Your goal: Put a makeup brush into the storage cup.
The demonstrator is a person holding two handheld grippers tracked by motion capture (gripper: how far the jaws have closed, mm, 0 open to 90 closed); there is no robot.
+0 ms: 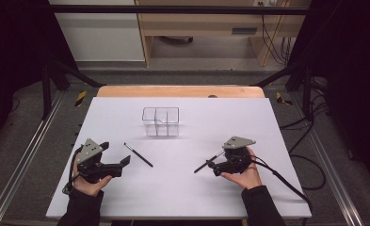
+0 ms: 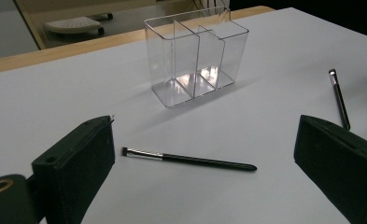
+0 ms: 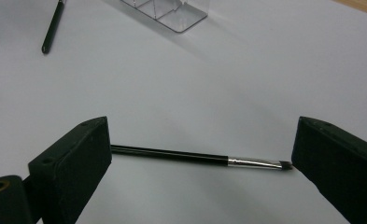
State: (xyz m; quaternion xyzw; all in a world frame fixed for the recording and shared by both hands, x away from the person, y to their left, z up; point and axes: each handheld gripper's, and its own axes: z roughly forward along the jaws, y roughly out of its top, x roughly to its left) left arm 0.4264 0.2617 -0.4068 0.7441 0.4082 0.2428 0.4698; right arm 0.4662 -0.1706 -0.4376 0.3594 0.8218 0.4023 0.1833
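white table [image 1: 182, 188], dim room beyond, clear organizer [image 1: 161, 121] standing mid-table. two thin brushes lying flat: left brush [image 1: 138, 154] just ahead of the left gripper [image 1: 114, 160], right brush [image 1: 210, 162] between the jaws of the right gripper [image 3: 200, 154]. both grippers wide open, holding nothing. likely trouble: closing along the handle rather than across it, so rolling or skidding away; pinching the bristle end and bending it; scraping the table; later, knocking the light organizer over.

A white table [image 1: 182, 188] bears a clear organizer [image 1: 161, 121] and two black brushes [image 1: 138, 154] [image 1: 209, 162].
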